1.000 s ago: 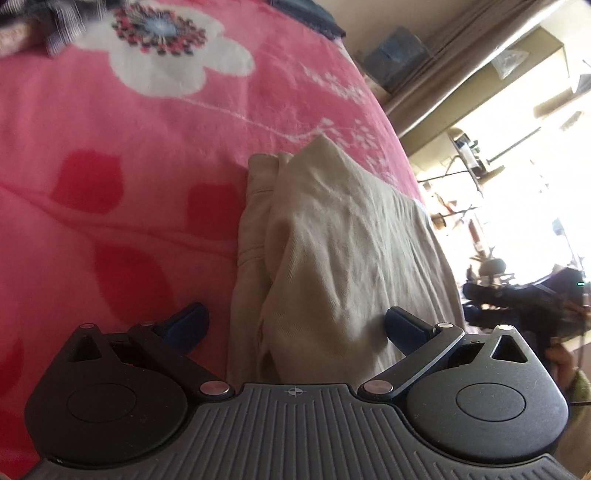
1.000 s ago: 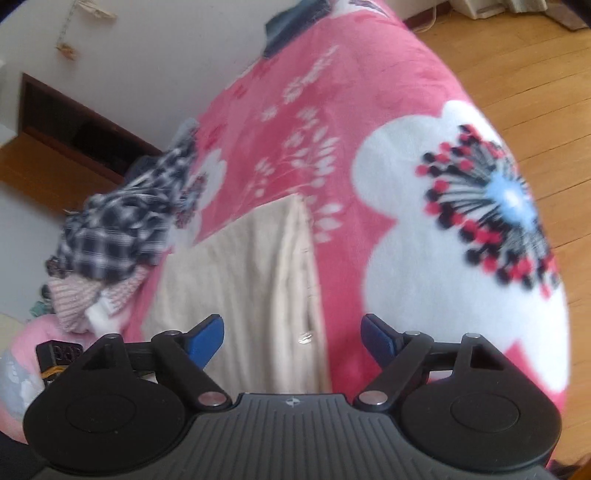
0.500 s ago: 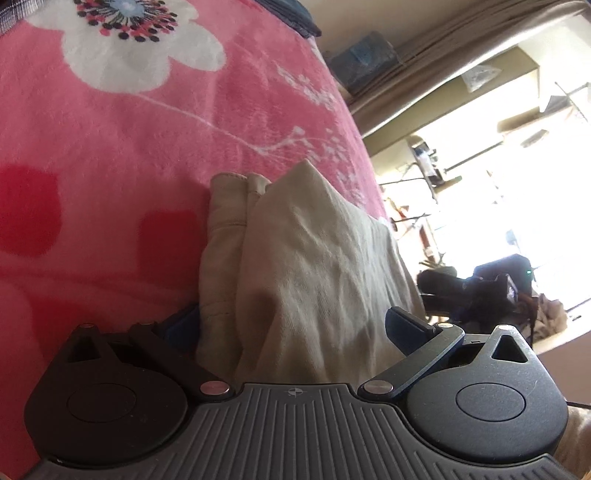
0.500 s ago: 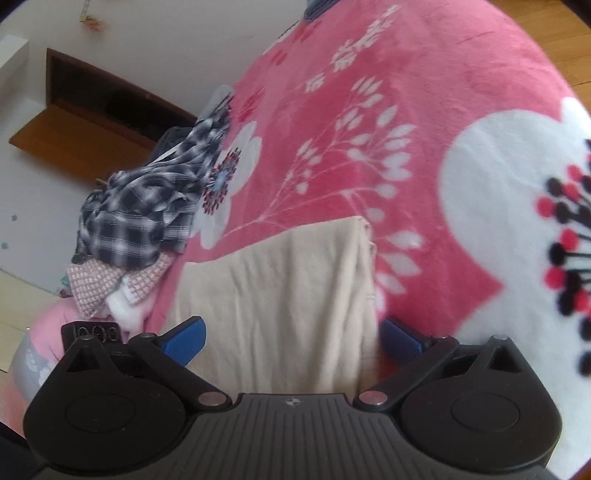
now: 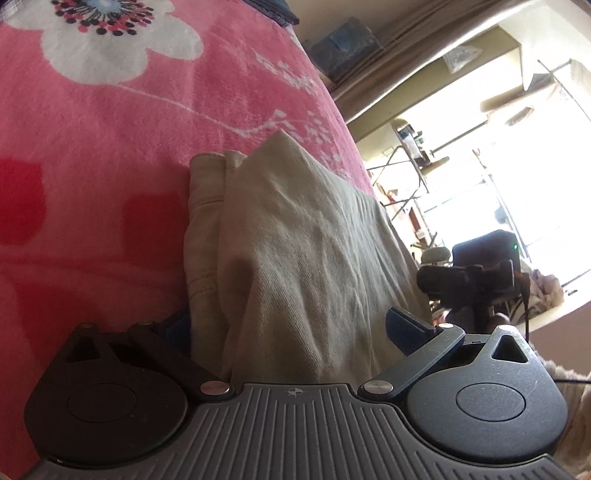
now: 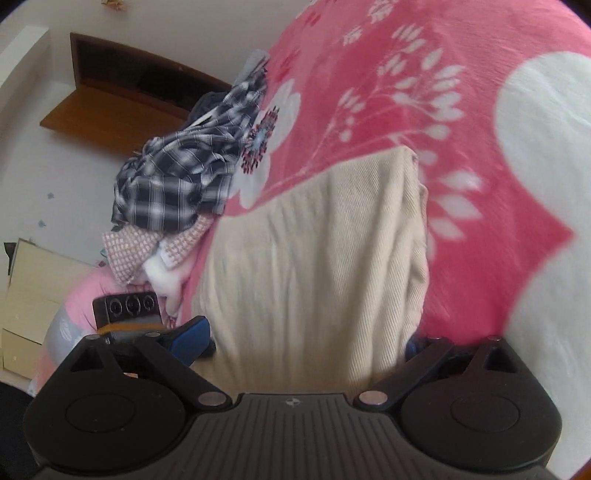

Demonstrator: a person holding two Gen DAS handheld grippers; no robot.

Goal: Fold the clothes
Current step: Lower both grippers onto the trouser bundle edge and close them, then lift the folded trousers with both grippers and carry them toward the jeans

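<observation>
A folded beige garment [image 5: 303, 240] lies on the pink flowered blanket [image 5: 110, 147]. My left gripper [image 5: 288, 323] is open and straddles one end of it. Its left fingertip [image 5: 177, 326] is half hidden behind the cloth's hem, and the other stands clear on the right. In the right wrist view the same beige garment [image 6: 314, 258] fills the space between the fingers of my right gripper [image 6: 304, 338]. Its jaws stand wide and are closing slightly, pads apart from the cloth. The left fingertip [image 6: 194, 336] is clear, the right one is tucked at the garment's edge.
A heap of clothes, a dark plaid shirt [image 6: 177, 177] on top of a pink checked cloth [image 6: 136, 251], sits at the blanket's far left edge. A dark blue cloth [image 5: 273, 11] lies at the far end. A black device [image 5: 465, 280] is beyond the bed's edge.
Both grippers have come in low over the beige garment, so it now reaches between their fingers. The right view swung from the big white flower toward the garment, and its jaws widened.
</observation>
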